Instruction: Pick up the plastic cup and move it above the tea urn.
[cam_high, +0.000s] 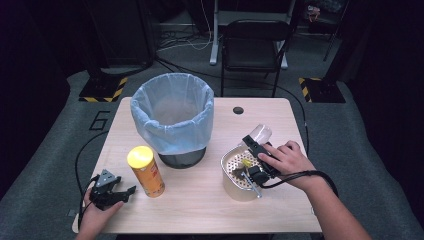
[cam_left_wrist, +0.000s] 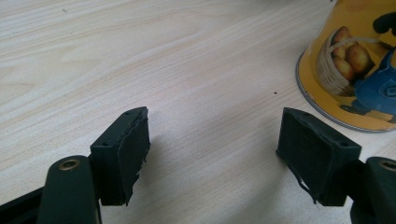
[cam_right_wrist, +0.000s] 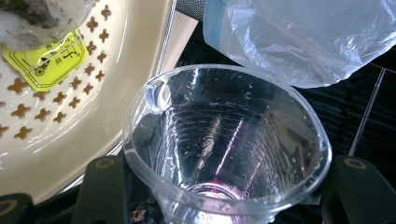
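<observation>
Right gripper (cam_high: 254, 141) has the clear plastic cup (cam_high: 260, 133), jaws closed on its sides near the base. In the right gripper view the cup (cam_right_wrist: 224, 140) sits between the two jaws, mouth toward the camera, empty bar a few droplets. It's held tilted above the far edge of the perforated tray (cam_high: 239, 172), w/ the bin (cam_high: 172, 120) and its blue liner just off to the left. The tray (cam_right_wrist: 70, 116) has a yellow label and some wet scrap on it.

Left gripper (cam_high: 116, 192) rests near the front-left corner of the worktop (cam_high: 200, 200). Its jaws stand apart w/ nothing between them in the left gripper view (cam_left_wrist: 212, 140), bare wood beneath, yellow crisp can (cam_left_wrist: 355, 65) just to the side. That's likely about as closed as they go, so idle.

Step in hand, as I read it: clearing rubbish, cup lifted and on its way. Next move prob. calls for carrying the cup left across to the bin's mouth, getting clear above the liner rim, then letting go. Thin cup: don't crush it, don't snag the liner. Can looks like a later pick for the left.
</observation>
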